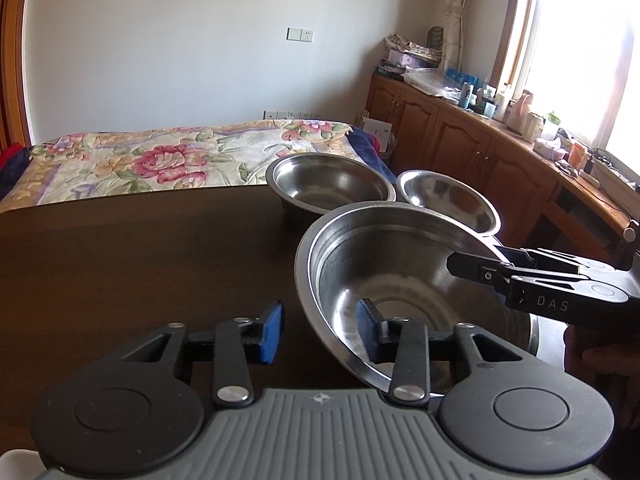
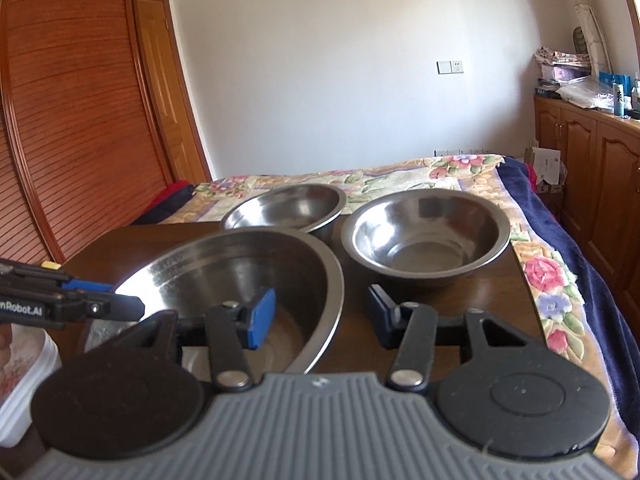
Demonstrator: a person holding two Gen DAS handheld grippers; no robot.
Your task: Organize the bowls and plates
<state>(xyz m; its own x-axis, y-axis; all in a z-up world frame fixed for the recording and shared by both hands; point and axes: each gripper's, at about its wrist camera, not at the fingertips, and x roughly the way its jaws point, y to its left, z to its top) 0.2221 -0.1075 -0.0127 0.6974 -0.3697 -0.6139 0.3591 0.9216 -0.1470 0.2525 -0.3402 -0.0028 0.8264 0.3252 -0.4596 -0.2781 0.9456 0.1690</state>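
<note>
Bowls: three steel, one large (image 1: 400, 280), two smaller; both tongs (image 1: 320, 330) (image 2: 320, 318) gape, straddling its rim.

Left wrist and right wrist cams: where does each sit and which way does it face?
Left wrist: on the left gripper, facing across the table toward the bed; its open jaws straddle the big bowl's left rim; a hand shows at right.
Right wrist: on the right gripper, facing the same way, open jaws straddling the opposite rim.
Shared: all three bowls, each other's gripper.
</note>
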